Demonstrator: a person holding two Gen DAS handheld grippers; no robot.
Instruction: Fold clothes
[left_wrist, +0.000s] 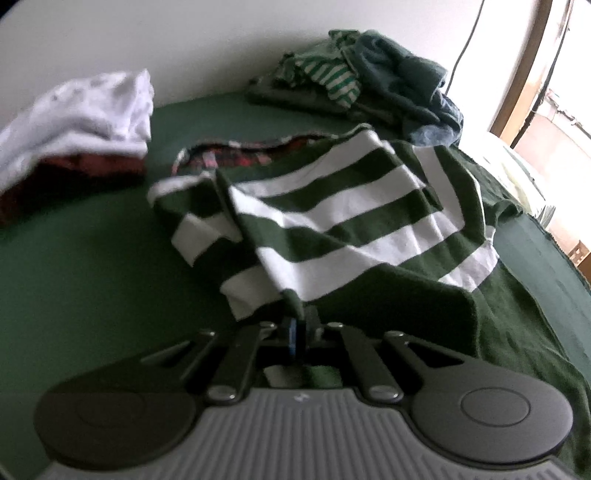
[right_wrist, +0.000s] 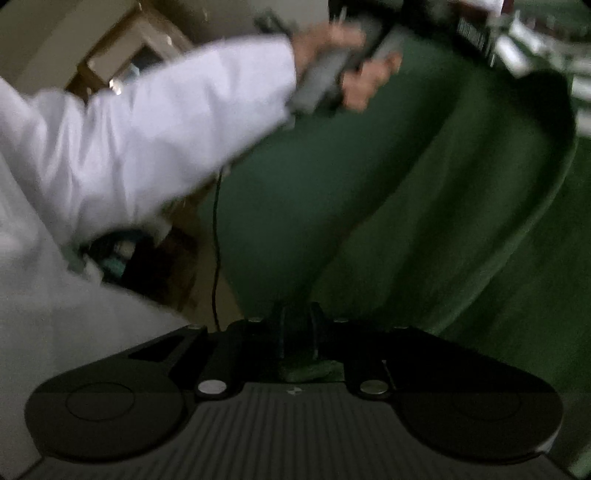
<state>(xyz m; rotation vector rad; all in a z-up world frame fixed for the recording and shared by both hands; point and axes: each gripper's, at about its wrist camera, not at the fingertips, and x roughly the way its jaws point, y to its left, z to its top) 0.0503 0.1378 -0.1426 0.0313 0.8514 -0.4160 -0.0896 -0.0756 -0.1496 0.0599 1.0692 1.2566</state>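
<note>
A green-and-white striped garment (left_wrist: 332, 221) lies partly folded over on the green table cover (left_wrist: 85, 280), its plain green part trailing to the lower right. My left gripper (left_wrist: 299, 321) is shut on the garment's near edge, lifting a fold of it. In the right wrist view, my right gripper (right_wrist: 297, 325) is shut on dark green cloth (right_wrist: 424, 206) of the same garment, which hangs taut in front of the camera. The person's other hand (right_wrist: 354, 77) in a white sleeve (right_wrist: 155, 122) holds the left gripper's handle at the top.
A folded stack of white and dark red clothes (left_wrist: 74, 133) sits at the left. A heap of unfolded green and blue clothes (left_wrist: 369, 77) lies at the back right. A plaid item (left_wrist: 236, 155) shows behind the striped garment. A black cable (right_wrist: 216, 236) hangs off the table edge.
</note>
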